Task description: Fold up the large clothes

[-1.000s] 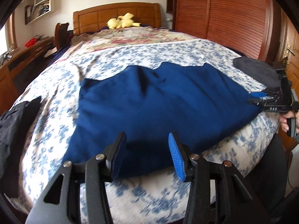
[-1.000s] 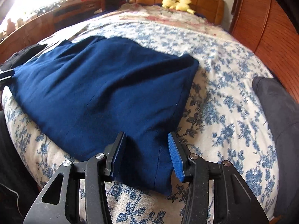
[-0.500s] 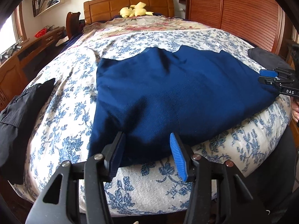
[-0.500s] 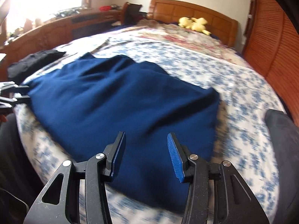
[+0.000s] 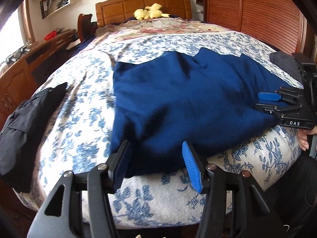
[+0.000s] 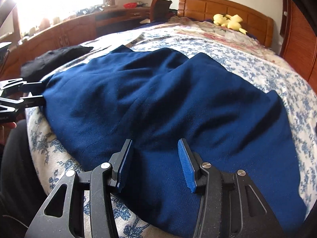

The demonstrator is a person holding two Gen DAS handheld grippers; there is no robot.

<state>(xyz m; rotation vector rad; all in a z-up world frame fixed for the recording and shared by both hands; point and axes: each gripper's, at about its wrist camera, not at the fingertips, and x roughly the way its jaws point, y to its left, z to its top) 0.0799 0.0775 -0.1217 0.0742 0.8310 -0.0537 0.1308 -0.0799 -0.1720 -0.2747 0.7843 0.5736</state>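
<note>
We hold our left gripper (image 5: 155,158) and right gripper (image 6: 154,162) wide apart over the navy garment's (image 6: 158,103) near edge on the bed (image 5: 83,119).

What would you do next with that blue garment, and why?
Probably close both on the near hem. The left hand-held gripper and right hand-held gripper are both open, straddling the near edge of the navy garment, which lies spread on the floral bedspread.
</note>
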